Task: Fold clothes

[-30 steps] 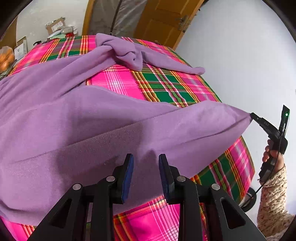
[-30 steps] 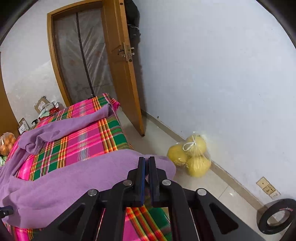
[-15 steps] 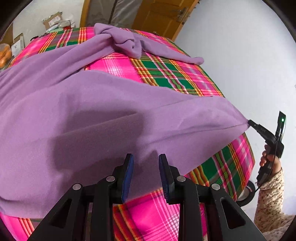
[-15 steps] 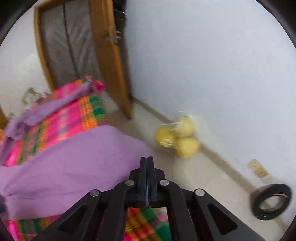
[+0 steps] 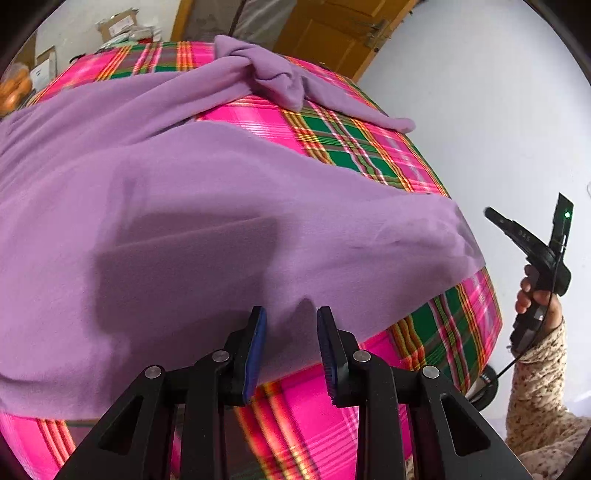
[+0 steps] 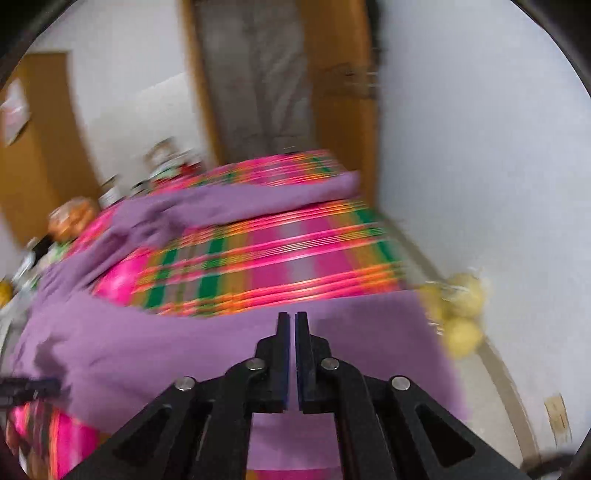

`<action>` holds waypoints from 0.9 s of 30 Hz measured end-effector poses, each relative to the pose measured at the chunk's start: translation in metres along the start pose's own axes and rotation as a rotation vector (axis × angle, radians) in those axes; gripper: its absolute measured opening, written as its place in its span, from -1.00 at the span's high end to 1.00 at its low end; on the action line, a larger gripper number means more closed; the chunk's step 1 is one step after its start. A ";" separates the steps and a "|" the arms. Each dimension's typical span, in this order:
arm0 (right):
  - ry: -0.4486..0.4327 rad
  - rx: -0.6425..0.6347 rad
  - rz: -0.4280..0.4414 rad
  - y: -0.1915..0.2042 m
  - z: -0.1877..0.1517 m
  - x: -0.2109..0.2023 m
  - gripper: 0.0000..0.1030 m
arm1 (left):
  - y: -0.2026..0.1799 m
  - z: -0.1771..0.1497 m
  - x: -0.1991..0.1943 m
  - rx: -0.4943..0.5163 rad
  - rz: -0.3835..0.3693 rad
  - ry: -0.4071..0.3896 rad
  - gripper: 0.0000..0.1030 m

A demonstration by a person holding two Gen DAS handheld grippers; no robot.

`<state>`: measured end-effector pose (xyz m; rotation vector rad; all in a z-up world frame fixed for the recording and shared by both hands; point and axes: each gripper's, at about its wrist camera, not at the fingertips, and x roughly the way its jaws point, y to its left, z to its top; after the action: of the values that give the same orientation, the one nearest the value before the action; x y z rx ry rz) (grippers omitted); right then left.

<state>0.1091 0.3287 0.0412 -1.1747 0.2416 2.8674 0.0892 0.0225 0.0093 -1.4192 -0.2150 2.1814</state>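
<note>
now, garment: purple fleece (image 5: 207, 206) spread over the plaid-covered bed (image 5: 343, 144)
left gripper (image 5: 290, 343): fingers apart, at the near hem
right gripper (image 6: 291, 354): fingers nearly together, gripping nothing

place: likely home bedroom | cues: plaid-covered bed (image 5: 343, 144), wooden door (image 5: 332, 33), cardboard boxes (image 5: 118, 26)

The view is blurred by motion. The right gripper (image 6: 294, 321) is seen with its jaws nearly closed, a thin gap left between them, empty above the purple garment (image 6: 229, 350). The garment is spread over a pink and green plaid bed (image 6: 280, 254). Yellow fruits (image 6: 460, 314) are seen on the floor by the white wall (image 6: 480, 166).
</note>
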 end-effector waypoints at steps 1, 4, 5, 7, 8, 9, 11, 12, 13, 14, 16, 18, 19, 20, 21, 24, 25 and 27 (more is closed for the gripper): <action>0.021 -0.030 0.037 0.013 -0.003 0.005 0.88 | 0.005 -0.002 -0.004 -0.013 0.008 -0.005 0.44; 0.064 -0.114 0.106 0.046 -0.014 0.018 0.85 | 0.022 -0.007 -0.017 -0.058 0.041 -0.025 0.44; 0.072 -0.133 0.128 0.056 -0.016 0.021 0.85 | 0.028 -0.009 -0.021 -0.073 0.052 -0.032 0.44; 0.086 -0.171 0.176 0.074 -0.021 0.024 0.79 | 0.040 -0.012 -0.029 -0.103 0.074 -0.045 0.44; 0.094 -0.190 0.210 0.083 -0.025 0.024 0.69 | 0.045 -0.014 -0.034 -0.118 0.085 -0.052 0.44; 0.101 -0.209 0.244 0.092 -0.028 0.024 0.58 | 0.051 -0.016 -0.038 -0.133 0.096 -0.058 0.44; 0.116 -0.263 0.304 0.112 -0.037 0.022 0.44 | 0.064 -0.022 -0.047 -0.179 0.106 -0.077 0.44; 0.123 -0.292 0.327 0.120 -0.041 0.021 0.40 | 0.069 -0.025 -0.052 -0.200 0.110 -0.087 0.43; 0.129 -0.314 0.342 0.126 -0.045 0.019 0.39 | 0.075 -0.028 -0.056 -0.222 0.114 -0.097 0.44; 0.135 -0.336 0.358 0.131 -0.048 0.018 0.35 | 0.080 -0.031 -0.060 -0.244 0.118 -0.107 0.44; 0.147 -0.381 0.388 0.142 -0.055 0.014 0.29 | 0.090 -0.037 -0.069 -0.288 0.125 -0.127 0.44; 0.159 -0.425 0.418 0.153 -0.063 0.011 0.15 | 0.101 -0.043 -0.078 -0.331 0.133 -0.147 0.43; 0.165 -0.448 0.434 0.158 -0.066 0.009 0.13 | 0.106 -0.046 -0.082 -0.353 0.137 -0.157 0.43; 0.171 -0.470 0.449 0.164 -0.070 0.008 0.10 | 0.111 -0.049 -0.086 -0.375 0.140 -0.167 0.43; 0.178 -0.490 0.460 0.169 -0.073 0.007 0.09 | 0.116 -0.052 -0.090 -0.397 0.144 -0.177 0.43; 0.203 -0.531 0.460 0.181 -0.081 0.009 0.07 | 0.132 -0.061 -0.103 -0.462 0.156 -0.207 0.43; 0.210 -0.545 0.456 0.185 -0.084 0.010 0.07 | 0.137 -0.064 -0.108 -0.484 0.159 -0.217 0.43; 0.197 -0.588 0.431 0.193 -0.088 0.010 0.07 | 0.147 -0.071 -0.116 -0.528 0.167 -0.237 0.43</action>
<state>0.1461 0.1247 -0.0021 -1.6758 -0.4359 3.3149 0.1383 -0.1716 0.0126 -1.4762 -0.8369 2.5519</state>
